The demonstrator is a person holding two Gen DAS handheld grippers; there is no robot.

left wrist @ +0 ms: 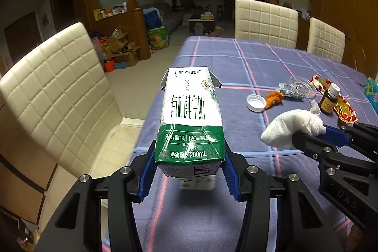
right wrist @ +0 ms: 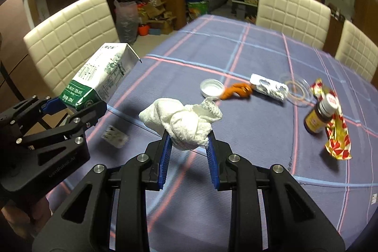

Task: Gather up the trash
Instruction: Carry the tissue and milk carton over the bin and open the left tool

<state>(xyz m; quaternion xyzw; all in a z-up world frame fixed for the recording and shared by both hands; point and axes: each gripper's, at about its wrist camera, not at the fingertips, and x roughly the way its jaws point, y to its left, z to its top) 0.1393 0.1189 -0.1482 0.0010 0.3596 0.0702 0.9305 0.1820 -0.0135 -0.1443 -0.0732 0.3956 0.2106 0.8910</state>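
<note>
Two sets of jaws are loaded: your left gripper (left wrist: 189,171) pinches the green-and-white milk carton (left wrist: 189,115) by its lower end between the blue pads, the carton lifted clear of the tabletop (left wrist: 236,63) and leaning away from you with its folded top pointing to the far side. Your right gripper (right wrist: 189,141) has its jaws squeezed nearly together on a crumpled white tissue wad (right wrist: 182,119), which bulges out above and to the left of the pads, also held off the cloth. Seen from the right wrist, the left gripper and its carton sit at the near left edge of the tabletop, beside a cream quilted chair (right wrist: 70,39). Beyond the tissue, on the blue checked cloth, lies a white cap (right wrist: 211,87) with its open side up, touching or just beside an orange peel piece (right wrist: 238,90). To the right of that is a crushed silver blister pack (right wrist: 269,86), then a clear plastic lid (right wrist: 297,89). Further right a small brown bottle (right wrist: 319,112) with a white cap stands against a red-and-gold wrapper (right wrist: 337,141). Two more cream chairs stand along the far right side of the tabletop.
</note>
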